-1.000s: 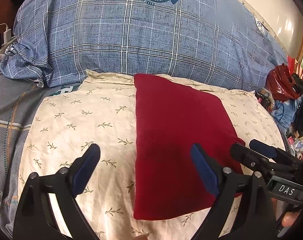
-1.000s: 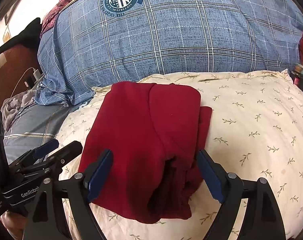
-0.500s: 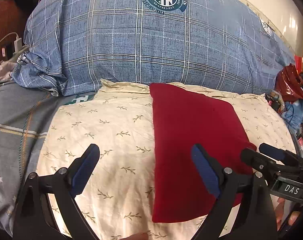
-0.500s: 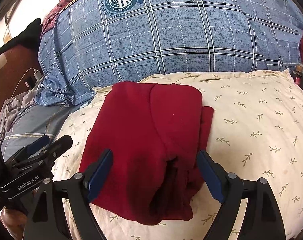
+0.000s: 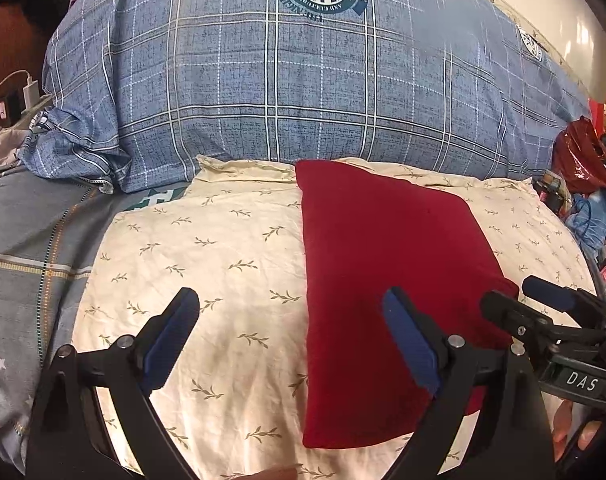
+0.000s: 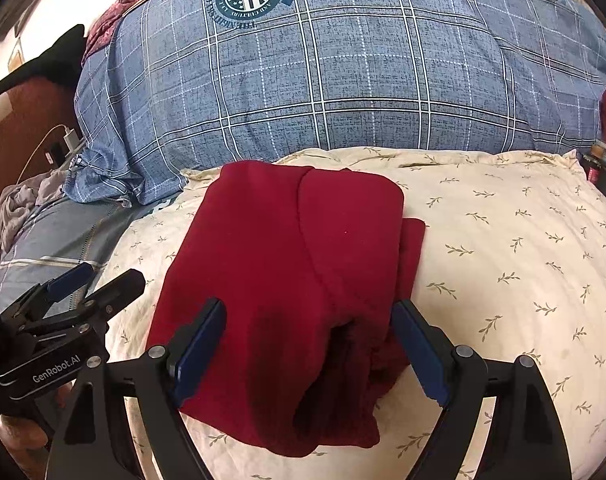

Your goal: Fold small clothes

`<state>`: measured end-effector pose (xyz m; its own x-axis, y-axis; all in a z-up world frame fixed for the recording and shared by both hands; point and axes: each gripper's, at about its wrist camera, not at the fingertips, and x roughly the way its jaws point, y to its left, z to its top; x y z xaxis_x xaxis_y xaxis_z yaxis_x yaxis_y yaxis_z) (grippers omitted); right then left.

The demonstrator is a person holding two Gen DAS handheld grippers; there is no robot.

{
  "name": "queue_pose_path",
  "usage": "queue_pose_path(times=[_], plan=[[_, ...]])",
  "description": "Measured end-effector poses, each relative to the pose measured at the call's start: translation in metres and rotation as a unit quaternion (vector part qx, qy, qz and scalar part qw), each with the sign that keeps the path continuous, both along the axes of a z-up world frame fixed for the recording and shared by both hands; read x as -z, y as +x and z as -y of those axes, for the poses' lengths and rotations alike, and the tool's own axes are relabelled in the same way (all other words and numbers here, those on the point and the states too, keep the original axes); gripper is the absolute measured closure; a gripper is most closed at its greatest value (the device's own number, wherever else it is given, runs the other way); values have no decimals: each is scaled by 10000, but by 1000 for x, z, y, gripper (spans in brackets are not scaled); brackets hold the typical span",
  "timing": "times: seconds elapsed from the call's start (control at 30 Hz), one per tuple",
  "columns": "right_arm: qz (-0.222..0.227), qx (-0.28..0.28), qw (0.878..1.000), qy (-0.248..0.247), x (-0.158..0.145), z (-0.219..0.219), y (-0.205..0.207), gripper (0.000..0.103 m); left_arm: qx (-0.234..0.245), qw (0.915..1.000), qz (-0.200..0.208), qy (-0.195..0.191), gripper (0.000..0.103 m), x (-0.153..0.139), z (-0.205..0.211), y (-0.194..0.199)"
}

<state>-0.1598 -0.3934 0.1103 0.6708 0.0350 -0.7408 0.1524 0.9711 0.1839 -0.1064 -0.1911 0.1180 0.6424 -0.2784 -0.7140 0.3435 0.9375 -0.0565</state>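
Observation:
A folded dark red garment (image 5: pixel 383 272) lies on a cream pillow with a leaf print (image 5: pixel 207 248). It also shows in the right wrist view (image 6: pixel 287 272), with layered folds and a rumpled near-right corner. My left gripper (image 5: pixel 291 320) is open and empty, above the pillow at the garment's left edge. My right gripper (image 6: pixel 309 328) is open and empty, its jaws standing either side of the garment's near end. Each gripper shows in the other's view: the right gripper (image 5: pixel 543 320) and the left gripper (image 6: pixel 79 292).
A large blue plaid duvet (image 5: pixel 303 92) is piled behind the pillow. A grey striped sheet (image 5: pixel 19 264) lies to the left. A charger and cable (image 6: pixel 69 136) sit at the far left. A red bag (image 5: pixel 579 156) and clutter stand at the right.
The left gripper has shifted left and back a little, so the garment sits further right in its view. The right gripper has barely moved. Both stay open.

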Motion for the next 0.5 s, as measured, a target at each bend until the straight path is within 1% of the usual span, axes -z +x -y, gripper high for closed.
queue_pose_path(times=[0.5], plan=[[-58,22,10000,77,5,3,2,16,1,10000,-28,68,9,4,6,0]])
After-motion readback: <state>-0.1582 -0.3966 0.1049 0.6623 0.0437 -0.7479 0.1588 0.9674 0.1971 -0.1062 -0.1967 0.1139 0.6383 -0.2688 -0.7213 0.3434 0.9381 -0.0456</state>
